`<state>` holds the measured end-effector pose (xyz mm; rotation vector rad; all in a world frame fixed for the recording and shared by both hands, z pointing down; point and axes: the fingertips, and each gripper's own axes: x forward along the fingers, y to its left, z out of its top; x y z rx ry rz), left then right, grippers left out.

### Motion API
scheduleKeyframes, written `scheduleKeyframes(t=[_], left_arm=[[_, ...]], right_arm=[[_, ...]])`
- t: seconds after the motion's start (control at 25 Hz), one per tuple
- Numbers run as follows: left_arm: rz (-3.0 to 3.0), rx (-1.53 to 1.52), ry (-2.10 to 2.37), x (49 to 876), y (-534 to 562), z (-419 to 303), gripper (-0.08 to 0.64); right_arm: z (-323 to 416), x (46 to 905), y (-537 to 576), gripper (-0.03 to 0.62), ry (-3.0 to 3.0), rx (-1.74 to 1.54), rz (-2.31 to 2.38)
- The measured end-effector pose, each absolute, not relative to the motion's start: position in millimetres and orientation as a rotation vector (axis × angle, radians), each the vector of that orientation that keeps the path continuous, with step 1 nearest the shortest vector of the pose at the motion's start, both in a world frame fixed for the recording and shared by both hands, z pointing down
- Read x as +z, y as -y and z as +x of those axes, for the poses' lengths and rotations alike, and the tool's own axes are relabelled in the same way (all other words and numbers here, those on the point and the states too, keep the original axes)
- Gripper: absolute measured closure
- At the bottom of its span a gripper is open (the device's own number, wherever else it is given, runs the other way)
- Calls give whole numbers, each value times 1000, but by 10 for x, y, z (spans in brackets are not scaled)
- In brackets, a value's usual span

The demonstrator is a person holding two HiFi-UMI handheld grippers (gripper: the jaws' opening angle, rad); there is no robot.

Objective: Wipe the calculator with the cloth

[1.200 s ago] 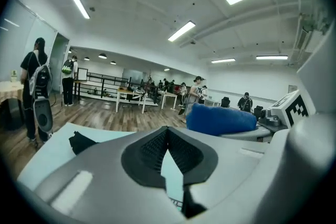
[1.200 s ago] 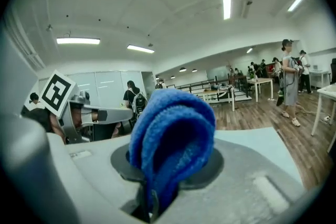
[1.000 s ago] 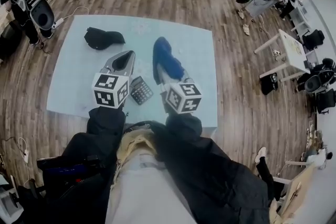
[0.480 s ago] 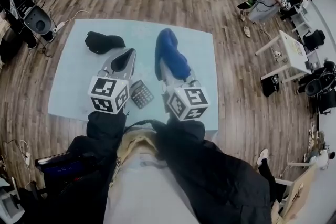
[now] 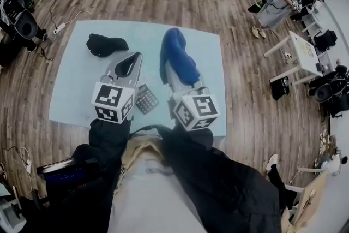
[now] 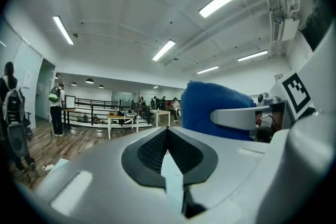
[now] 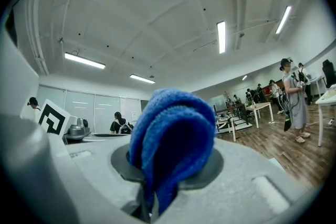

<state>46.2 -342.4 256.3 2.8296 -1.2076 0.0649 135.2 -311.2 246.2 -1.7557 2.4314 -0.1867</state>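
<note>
A small dark calculator lies on the pale blue table, between my two grippers and close to the near edge. My right gripper is held above the table, shut on a folded blue cloth. The cloth bulges out of the jaws in the right gripper view. My left gripper hovers to the left of the calculator, shut with nothing in it. Both gripper views look up at the ceiling. The blue cloth also shows in the left gripper view.
A crumpled black cloth lies at the table's far left. Wooden floor surrounds the table. White desks and black chairs stand to the right, and a person stands at the far right.
Both grippers have drawn slightly nearer to me, and the right one still carries the blue cloth. The calculator has not moved.
</note>
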Motion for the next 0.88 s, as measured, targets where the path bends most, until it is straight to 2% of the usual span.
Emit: scheduleKeyframes(t=[0.88], left_arm=[[2848, 146, 1261, 2632, 3471, 415, 561]], right_arm=[[1385, 2470, 3112, 494, -2437, -152, -1793]])
